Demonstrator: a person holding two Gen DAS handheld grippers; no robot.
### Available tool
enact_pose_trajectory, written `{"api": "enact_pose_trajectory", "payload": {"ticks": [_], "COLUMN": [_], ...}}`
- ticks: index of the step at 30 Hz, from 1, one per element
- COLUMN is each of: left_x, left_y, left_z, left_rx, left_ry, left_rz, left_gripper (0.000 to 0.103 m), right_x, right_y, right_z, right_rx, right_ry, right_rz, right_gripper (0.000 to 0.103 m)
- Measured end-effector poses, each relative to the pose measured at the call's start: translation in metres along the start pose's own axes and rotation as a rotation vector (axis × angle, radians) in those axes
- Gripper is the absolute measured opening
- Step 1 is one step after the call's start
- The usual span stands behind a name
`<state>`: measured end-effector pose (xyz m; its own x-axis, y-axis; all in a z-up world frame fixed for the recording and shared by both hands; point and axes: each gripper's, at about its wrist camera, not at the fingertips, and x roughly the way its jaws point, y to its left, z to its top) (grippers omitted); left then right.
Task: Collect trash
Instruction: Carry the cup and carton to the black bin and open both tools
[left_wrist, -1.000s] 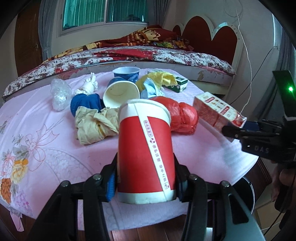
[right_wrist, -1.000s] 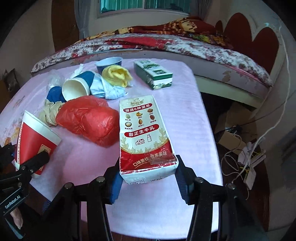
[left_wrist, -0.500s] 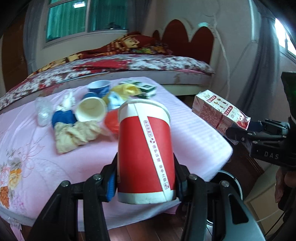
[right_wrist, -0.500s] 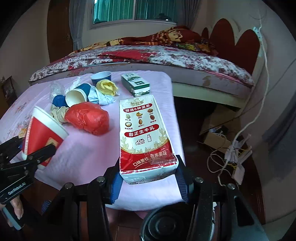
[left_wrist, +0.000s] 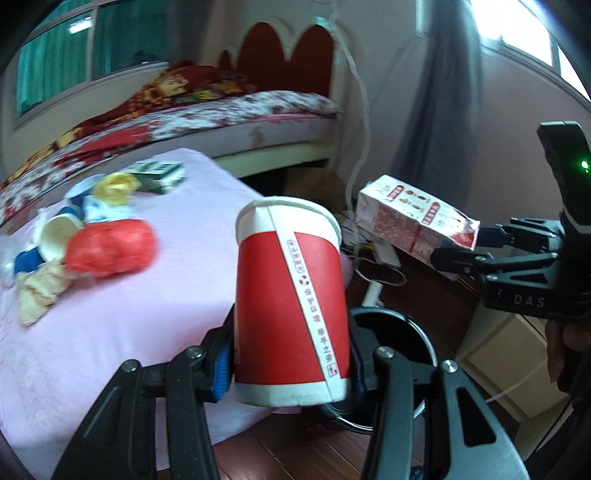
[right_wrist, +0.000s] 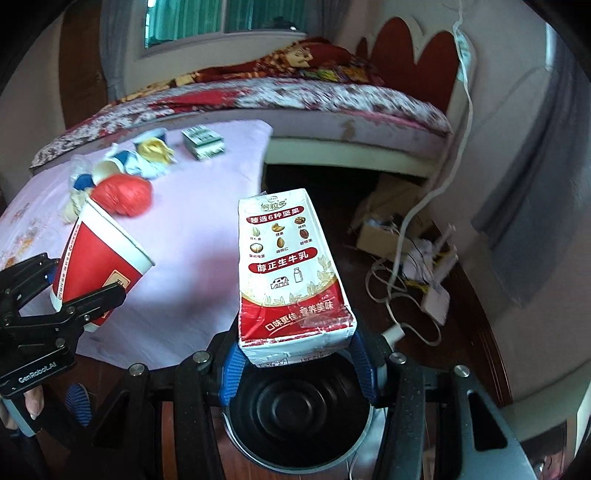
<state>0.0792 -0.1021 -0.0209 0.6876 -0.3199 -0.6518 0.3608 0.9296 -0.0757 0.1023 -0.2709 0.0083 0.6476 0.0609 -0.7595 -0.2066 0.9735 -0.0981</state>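
Note:
My left gripper (left_wrist: 291, 365) is shut on a red and white paper cup (left_wrist: 291, 295), held past the table's right edge above a black round bin (left_wrist: 402, 332). My right gripper (right_wrist: 295, 360) is shut on a red and white milk carton (right_wrist: 291, 269), held right over the bin (right_wrist: 295, 413) on the floor. The right wrist view shows the left gripper (right_wrist: 70, 291) with the cup (right_wrist: 96, 258) at the left. In the left wrist view the carton (left_wrist: 413, 221) hangs at the right. More trash lies on the pink table: a red plastic bag (left_wrist: 110, 251), crumpled paper (left_wrist: 40, 288), paper cups (left_wrist: 55, 236).
A green and white box (right_wrist: 203, 142) lies at the table's (right_wrist: 192, 229) far side. A bed (right_wrist: 295, 96) stands behind. Cables, a power strip (right_wrist: 436, 299) and a cardboard box (right_wrist: 380, 232) lie on the wooden floor to the right. A hand (left_wrist: 565, 350) holds the right gripper.
Both grippers have swung right, off the table and toward the bin, still carrying the cup and the carton. The bin has come into view under them.

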Motion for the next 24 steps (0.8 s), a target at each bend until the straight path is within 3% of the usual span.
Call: {"api": "enact_pose_trajectory", "payload": {"ticks": [12, 24], "left_x": [0.044, 0.094], "left_y": [-0.061, -0.077], "left_z": [-0.018, -0.047], "left_rx": [0.096, 0.123], "left_ry": [0.142, 0.330], "left_rz": [-0.136, -0.224], "left_gripper": [0.050, 0.051], "right_x": [0.011, 0.050], "right_y": [-0.053, -0.057], "right_z": [-0.073, -0.122], "right_rx": [0.022, -0.015], "right_ry": [0.130, 0.244], "right_rz": [-0.028, 0.017], "right_gripper": [0.053, 0.053]}}
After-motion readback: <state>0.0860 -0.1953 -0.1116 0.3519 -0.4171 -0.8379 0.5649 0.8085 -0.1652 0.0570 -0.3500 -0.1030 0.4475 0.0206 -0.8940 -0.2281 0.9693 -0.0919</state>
